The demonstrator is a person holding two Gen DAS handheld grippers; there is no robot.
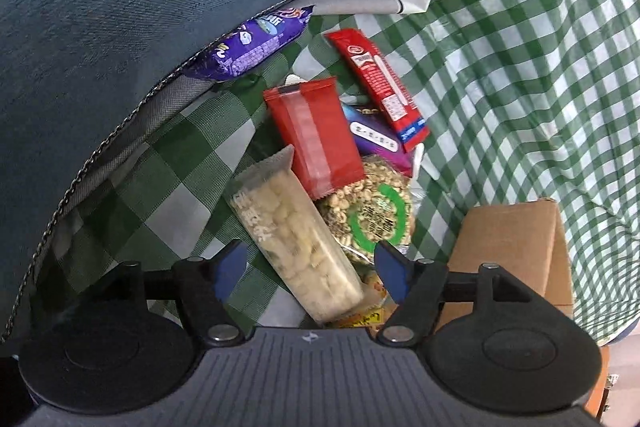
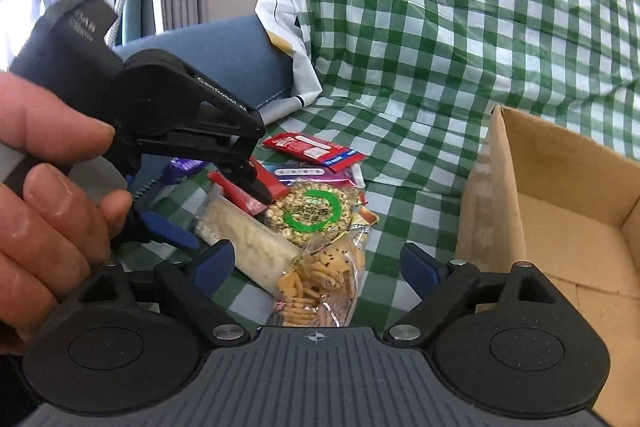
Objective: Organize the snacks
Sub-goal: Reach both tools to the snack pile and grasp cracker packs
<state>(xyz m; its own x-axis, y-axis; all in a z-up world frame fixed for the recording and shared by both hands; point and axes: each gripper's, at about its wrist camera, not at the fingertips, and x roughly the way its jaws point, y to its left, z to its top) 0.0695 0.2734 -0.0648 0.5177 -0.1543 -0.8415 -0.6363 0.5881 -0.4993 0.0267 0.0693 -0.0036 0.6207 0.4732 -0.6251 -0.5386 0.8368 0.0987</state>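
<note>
A heap of snack packs lies on the green checked cloth (image 1: 500,75). In the left wrist view my left gripper (image 1: 310,273) is open, its blue pads on either side of a clear pack of pale puffs (image 1: 296,243). Beyond lie a red pack (image 1: 316,135), a red bar (image 1: 376,83), a round nut cake with a green label (image 1: 376,215) and a purple pack (image 1: 252,45). In the right wrist view my right gripper (image 2: 316,265) is open above a clear bag of crackers (image 2: 324,279). The left gripper (image 2: 224,215) shows there, over the puffs pack (image 2: 248,247).
An open cardboard box (image 2: 560,227) stands at the right of the heap; its corner shows in the left wrist view (image 1: 516,247). A blue-grey cushion (image 1: 120,7) overhangs the purple pack at the left. A white bag (image 2: 288,39) lies behind.
</note>
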